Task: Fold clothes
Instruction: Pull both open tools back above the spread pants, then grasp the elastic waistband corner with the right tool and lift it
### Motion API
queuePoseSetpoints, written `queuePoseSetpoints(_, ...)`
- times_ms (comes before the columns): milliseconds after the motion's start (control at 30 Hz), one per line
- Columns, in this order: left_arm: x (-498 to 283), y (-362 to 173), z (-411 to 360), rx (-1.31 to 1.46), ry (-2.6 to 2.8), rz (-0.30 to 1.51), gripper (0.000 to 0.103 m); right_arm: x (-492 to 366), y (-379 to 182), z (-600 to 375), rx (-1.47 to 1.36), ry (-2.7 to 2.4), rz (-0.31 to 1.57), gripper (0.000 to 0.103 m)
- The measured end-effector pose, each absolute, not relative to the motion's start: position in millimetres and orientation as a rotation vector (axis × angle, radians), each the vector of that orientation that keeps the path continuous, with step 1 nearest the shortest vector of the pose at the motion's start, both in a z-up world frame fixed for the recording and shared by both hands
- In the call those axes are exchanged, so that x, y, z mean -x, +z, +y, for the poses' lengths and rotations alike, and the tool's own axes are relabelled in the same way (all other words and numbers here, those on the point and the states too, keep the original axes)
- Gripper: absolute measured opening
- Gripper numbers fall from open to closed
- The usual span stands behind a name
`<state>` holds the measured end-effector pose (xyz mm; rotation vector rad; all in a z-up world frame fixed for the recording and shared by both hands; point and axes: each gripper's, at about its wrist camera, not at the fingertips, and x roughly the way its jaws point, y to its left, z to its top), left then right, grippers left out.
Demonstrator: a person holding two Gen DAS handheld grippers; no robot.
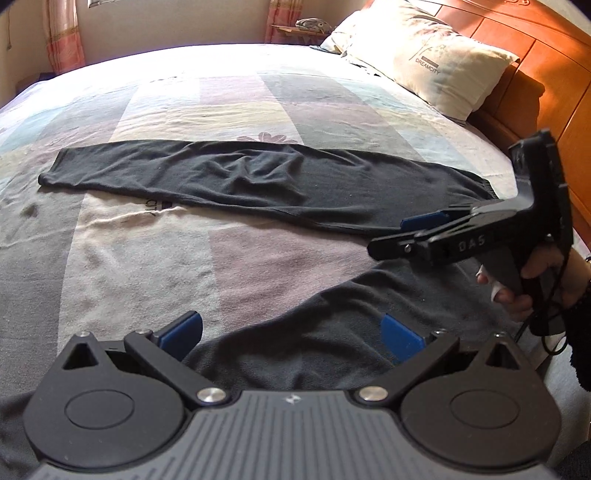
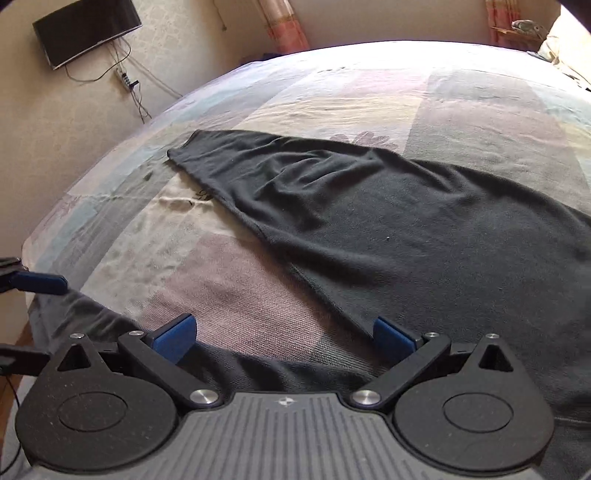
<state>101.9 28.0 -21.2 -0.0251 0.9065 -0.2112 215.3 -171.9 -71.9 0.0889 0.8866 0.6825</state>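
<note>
Dark grey knit trousers lie spread on the bed, legs splayed apart, handy for laying one over the other. Left gripper and right gripper hover spread, empty.

Dark trousers cut off rightward.

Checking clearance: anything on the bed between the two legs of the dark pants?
Nothing but bare patchwork bedsheet between far leg and near leg; left wrist view.

Patchwork bedspread, pillow — wall-mounted screen.
</note>
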Motion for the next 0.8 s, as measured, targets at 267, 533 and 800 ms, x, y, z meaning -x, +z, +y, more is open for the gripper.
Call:
queuePoseSetpoints(267, -101.4, -12.6, -22.4, -0.057, -0.351, 0.902, 0.102, -188.2, -41.3, -305.8, -0.210, 0.584, 0.842, 0.103)
queuePoseSetpoints(533, -119.6, -18.1, -76.8, -0.075, -0.460, 0.939, 0.102, -174.2, -66.6, -449.6, -0.407, 0.392, 0.879, 0.103)
queuePoseSetpoints(800, -140.7, -31.6, -122.4, -0.117, -0.522, 1.003, 0.102, -219.4, -94.3, -504.8, -0.654, 0.418, 0.900, 0.103)
